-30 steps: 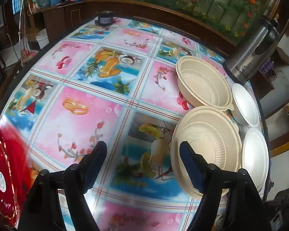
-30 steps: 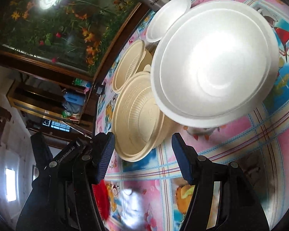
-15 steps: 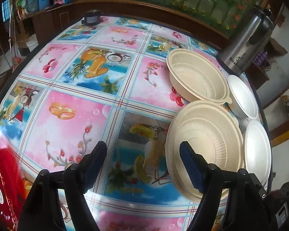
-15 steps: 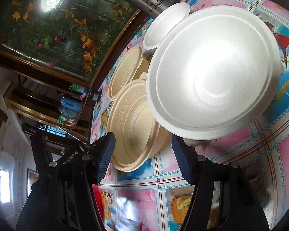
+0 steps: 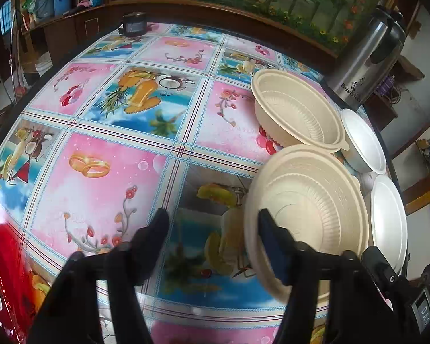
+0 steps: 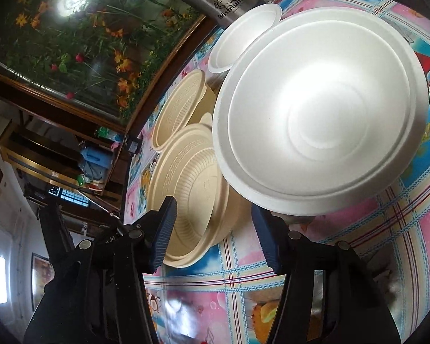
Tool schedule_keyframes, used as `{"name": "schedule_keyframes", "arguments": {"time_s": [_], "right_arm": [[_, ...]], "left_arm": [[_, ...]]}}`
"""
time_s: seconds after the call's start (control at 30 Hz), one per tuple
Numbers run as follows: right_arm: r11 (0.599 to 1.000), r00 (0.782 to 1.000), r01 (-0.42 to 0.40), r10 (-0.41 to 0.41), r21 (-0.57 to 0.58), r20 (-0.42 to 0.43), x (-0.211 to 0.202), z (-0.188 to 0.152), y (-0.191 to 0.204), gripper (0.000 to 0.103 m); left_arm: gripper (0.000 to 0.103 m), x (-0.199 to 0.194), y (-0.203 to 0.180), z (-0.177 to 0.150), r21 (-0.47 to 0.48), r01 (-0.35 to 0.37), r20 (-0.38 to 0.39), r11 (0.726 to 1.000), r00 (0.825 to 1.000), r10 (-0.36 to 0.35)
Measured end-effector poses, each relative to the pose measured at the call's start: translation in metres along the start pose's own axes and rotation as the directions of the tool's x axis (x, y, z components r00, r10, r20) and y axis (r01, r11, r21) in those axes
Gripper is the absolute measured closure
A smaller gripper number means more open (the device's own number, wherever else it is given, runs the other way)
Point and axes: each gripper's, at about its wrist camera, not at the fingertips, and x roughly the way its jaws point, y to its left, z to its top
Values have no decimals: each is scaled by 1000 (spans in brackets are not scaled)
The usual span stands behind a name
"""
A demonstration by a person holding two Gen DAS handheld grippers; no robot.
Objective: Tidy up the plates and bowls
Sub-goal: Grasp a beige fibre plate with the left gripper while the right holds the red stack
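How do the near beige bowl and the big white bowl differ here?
Colour: the beige bowl is tan; the white bowl is plain white.
Surface: the beige bowl has fine ribbing round its inner wall; the white bowl is smooth.
Grippers: the left gripper, jaws closing, has one finger inside the beige bowl's rim and one outside; the right gripper, also closing, sits in front of the white bowl with nothing between its fingers.
Both are round, empty, and sit upright on the tablecloth.

The left wrist view is aimed steeply down onto the glossy picture-patterned tablecloth (image 5: 106, 177), the dishes kept at right of frame. The right wrist view is rolled sideways and held close above the wide white foam bowl (image 6: 321, 109). The ribbed beige bowl stack (image 5: 309, 209) (image 6: 186, 189) and steel flask (image 5: 364, 60) (image 6: 215, 3) are shared.
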Motion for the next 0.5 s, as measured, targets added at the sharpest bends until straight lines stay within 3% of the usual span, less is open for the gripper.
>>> {"name": "schedule_keyframes", "arguments": {"time_s": [0.1, 0.23, 0.33, 0.5], "right_arm": [[1000, 1000, 12, -12, -18, 3, 2, -1, 3, 55], [999, 999, 23, -24, -28, -31, 12, -2, 3, 80], [998, 999, 25, -26, -49, -24, 13, -2, 7, 88], [994, 999, 30, -32, -108, -15, 12, -6, 16, 90]], "left_arm": [[55, 3, -1, -1, 3, 4, -11, 1000, 1000, -4], [64, 2, -1, -2, 5, 13, -8, 1000, 1000, -13], [72, 3, -2, -2, 9, 36, -11, 999, 999, -36], [91, 6, -4, -2, 20, 55, -26, 998, 998, -54]]}}
